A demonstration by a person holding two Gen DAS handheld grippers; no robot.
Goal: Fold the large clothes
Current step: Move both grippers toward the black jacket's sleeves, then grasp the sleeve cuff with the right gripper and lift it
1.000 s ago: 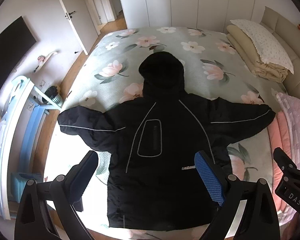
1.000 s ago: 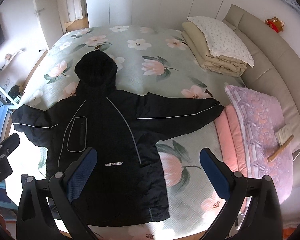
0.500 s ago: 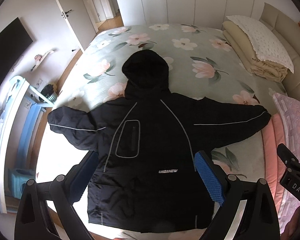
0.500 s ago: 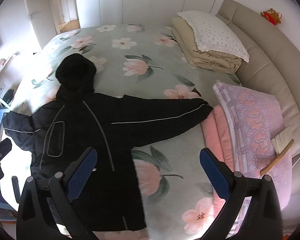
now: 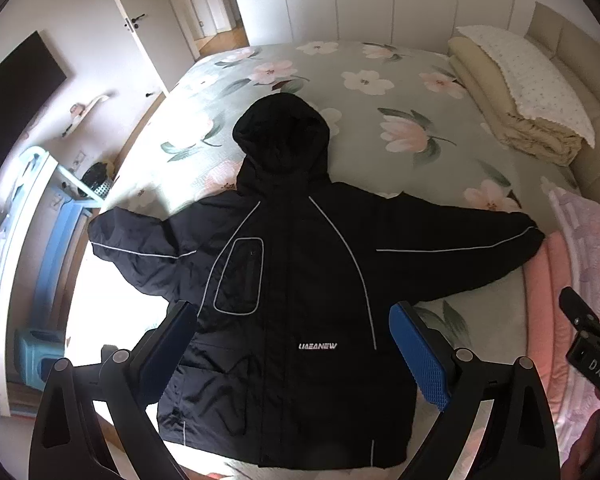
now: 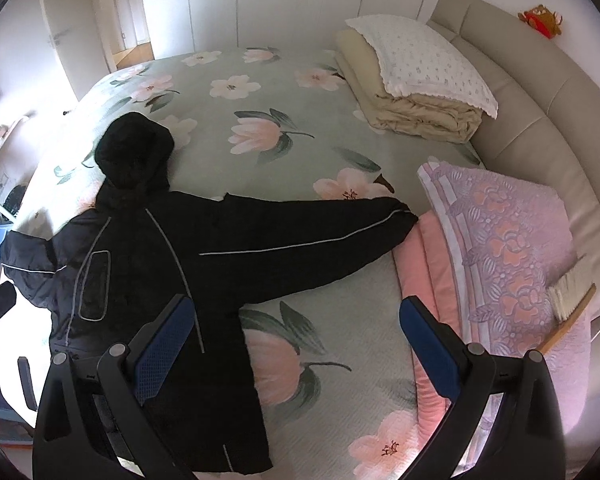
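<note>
- Left wrist view, nearest the lens: the left gripper (image 5: pixel 292 352) hangs above the jacket's lower half with its jaws spread wide and nothing between them; one blue textured pad (image 5: pixel 418 360) shows on the inner face of a finger.
- Right wrist view, nearest the lens: the right gripper (image 6: pixel 296 344) is likewise wide apart and empty, hovering over the jacket's side hem and the bare sheet beside it.
- Just beyond both grippers, a black hooded jacket (image 5: pixel 296 280) lies flat, front side up, near the foot edge of the bed, both sleeves stretched straight out to the sides.
- White lettering (image 5: pixel 318 346) sits low on the jacket front, and a piped chest pocket (image 5: pixel 240 276) lies higher up.
- One sleeve cuff (image 6: pixel 400 216) touches a folded pink blanket (image 6: pixel 424 280), which lies under a lilac patterned cover (image 6: pixel 508 248).
- A wooden-handled brush (image 6: pixel 568 308) rests on that cover.
- The hood (image 6: pixel 134 152) points toward the far side of the bed.
- Under everything is the green floral bedsheet (image 6: pixel 284 92).
- Farther off, a folded beige quilt (image 6: pixel 416 108) carries a white dotted pillow (image 6: pixel 428 60), set against the curved headboard (image 6: pixel 540 120).
- White wardrobe doors (image 5: pixel 364 0) stand at the back.
</note>
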